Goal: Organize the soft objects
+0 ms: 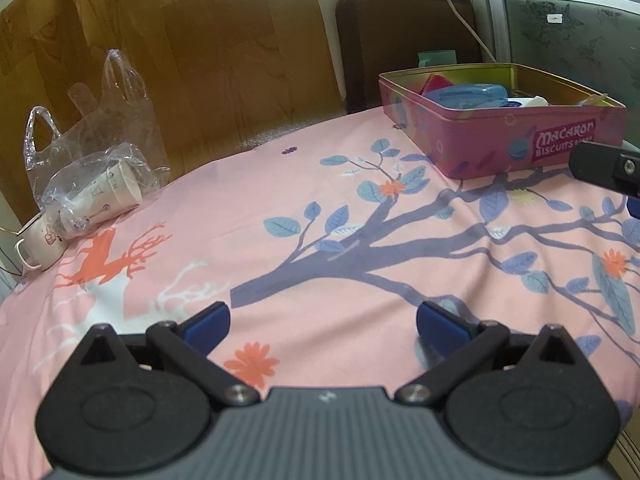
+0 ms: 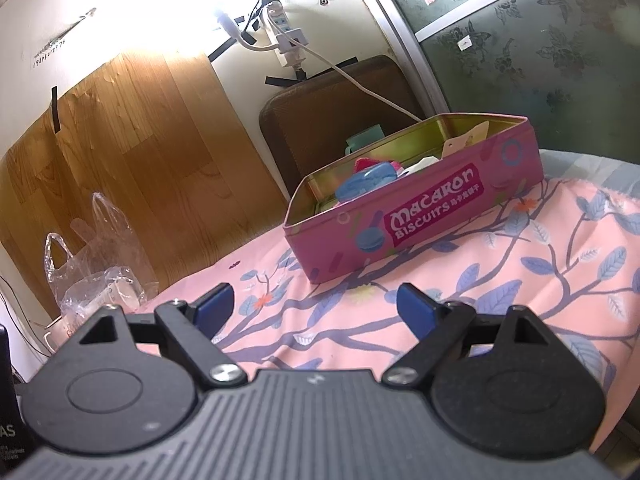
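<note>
Soft objects, as far as they show at all, lie inside the pink biscuit tin [image 2: 416,216]: a blue piece [image 2: 366,184], something red behind it [image 2: 362,163] and a white piece [image 2: 420,166] sit heaped in it, with a pale tag [image 2: 466,138] leaning on the far wall (whether each of these is truly soft cannot be told from here).

Largest first: the pink floral cloth [image 1: 320,240] covers the whole work surface, and no loose soft thing lies on the stretch of it in view. The tin stands lidless at the far right of it. At the far left a clear plastic bag [image 1: 100,148] slumps against the wood-grain panel [image 1: 180,60], with a paper cup [image 1: 108,196] lying on its side inside, and a white mug [image 1: 34,248] just beside it.

The left gripper [image 1: 322,326] hangs low over the cloth, fingers spread apart and holding nothing. The right gripper [image 2: 314,308] faces the tin, likewise spread and empty.

This fits either a tin already filled or one waiting to be sorted through. Whichever it is, handling the heap well means coming at it from above, clear of the tin's wall, and pinching one piece by its bulk, since limp pieces can drag their neighbours along.
</note>
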